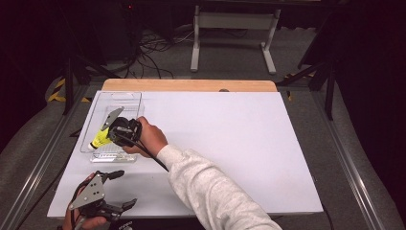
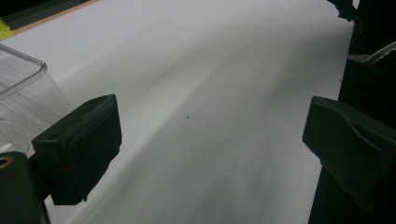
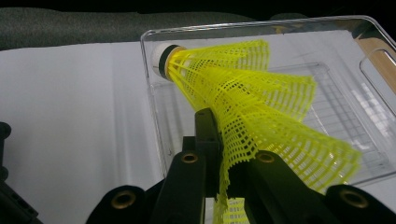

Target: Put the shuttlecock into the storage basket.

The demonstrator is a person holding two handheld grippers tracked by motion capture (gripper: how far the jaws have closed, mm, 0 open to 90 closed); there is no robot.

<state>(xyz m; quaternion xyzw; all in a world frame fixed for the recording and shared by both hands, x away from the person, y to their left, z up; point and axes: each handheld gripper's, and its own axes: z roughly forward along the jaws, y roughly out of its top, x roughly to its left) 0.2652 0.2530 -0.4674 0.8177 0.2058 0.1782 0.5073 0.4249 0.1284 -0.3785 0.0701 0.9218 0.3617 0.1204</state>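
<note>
The right gripper (image 1: pixel 111 133) was clenched on a yellow shuttlecock (image 3: pixel 252 107), its jaws pinching the mesh skirt near the skirt's open edge. In the right gripper view the skirt fanned out from the jaws toward 1 and 3 o'clock, while the white cork tip (image 3: pixel 161 58) pointed away from the claw toward 11 o'clock, over the near-left corner of the clear bin (image 3: pixel 373 32). In the high view the shuttlecock (image 1: pixel 100 138) stuck out of the claw toward 8 o'clock, its tip by the bin's left wall, above the bin's floor; whether the tip touched the wall could not be told. The bin (image 1: pixel 139 96) sat at the table's (image 1: pixel 230 134) left side, toward 10 o'clock from the table's middle.

The left gripper (image 1: pixel 112 189) was released, jaws spread wide with nothing between them. It sat near the table's front-left corner, at 6 o'clock from the bin and well apart from the shuttlecock. In the left gripper view the bin's corner (image 2: pixel 18 84) stood just beyond the left jaw, at 9 o'clock
</note>
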